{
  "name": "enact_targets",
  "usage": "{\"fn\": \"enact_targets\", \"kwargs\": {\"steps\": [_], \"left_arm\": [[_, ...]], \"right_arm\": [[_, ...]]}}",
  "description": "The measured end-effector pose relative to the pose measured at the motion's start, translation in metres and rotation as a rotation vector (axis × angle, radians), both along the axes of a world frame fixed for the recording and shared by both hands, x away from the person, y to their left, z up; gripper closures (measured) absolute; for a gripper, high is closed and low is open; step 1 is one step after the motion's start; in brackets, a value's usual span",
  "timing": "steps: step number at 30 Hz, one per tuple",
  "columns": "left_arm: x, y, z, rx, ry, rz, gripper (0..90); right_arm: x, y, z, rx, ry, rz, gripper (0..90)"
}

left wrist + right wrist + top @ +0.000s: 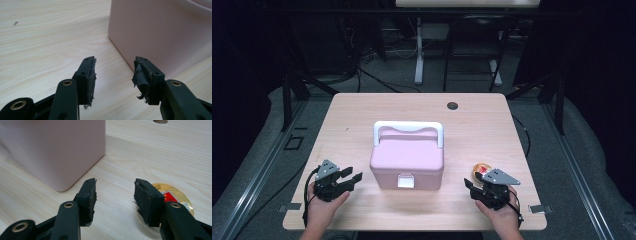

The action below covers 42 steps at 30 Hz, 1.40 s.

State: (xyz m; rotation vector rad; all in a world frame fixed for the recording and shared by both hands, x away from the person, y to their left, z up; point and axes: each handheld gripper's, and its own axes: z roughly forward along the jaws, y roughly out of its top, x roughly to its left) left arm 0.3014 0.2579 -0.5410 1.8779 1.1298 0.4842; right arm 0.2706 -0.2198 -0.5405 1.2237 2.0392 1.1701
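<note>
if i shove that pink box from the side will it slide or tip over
The pink box will probably slide: it sits flat on the smooth wooden table and looks wider than tall. Its hard-looking walls should stay stiff under a push. The white handle stands raised, so a push up there seems likelier to rock it.

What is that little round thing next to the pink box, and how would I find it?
Start at the pink box with the white handle in the middle of the wooden table. Look to its right, toward the near edge, by the right gripper. There lies a small flat disc, golden with a red patch, the one round, flat thing there.
</note>
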Motion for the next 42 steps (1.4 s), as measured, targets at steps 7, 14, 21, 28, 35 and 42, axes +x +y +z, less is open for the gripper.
{"fn": "enact_targets", "kwargs": {"steps": [7, 14, 21, 28, 35, 42], "left_arm": [[0.004, -0.005, -0.001, 0.009, -0.007, -0.016, 55.9], [0.002, -0.004, -0.002, 0.001, 0.003, -0.011, 55.9], [0.003, -0.004, -0.006, -0.029, 0.024, -0.005, 59.1], [0.002, -0.007, -0.005, -0.044, 0.032, -0.017, 64.0], [-0.002, -0.01, -0.001, -0.052, 0.009, -0.036, 75.5], [-0.006, -0.018, -0.003, -0.062, 0.013, -0.058, 84.4]], "right_arm": [[0.004, 0.006, -0.004, -0.02, 0.01, 0.006, 51.4], [0.007, 0.011, -0.005, -0.023, 0.015, 0.013, 51.2], [0.007, 0.013, -0.004, -0.01, 0.028, 0.003, 52.2], [0.015, 0.021, -0.008, -0.02, 0.043, 0.014, 57.0], [0.014, 0.03, -0.006, -0.003, 0.057, 0.047, 66.6], [0.011, 0.04, -0.005, -0.025, 0.034, 0.063, 69.6]]}}
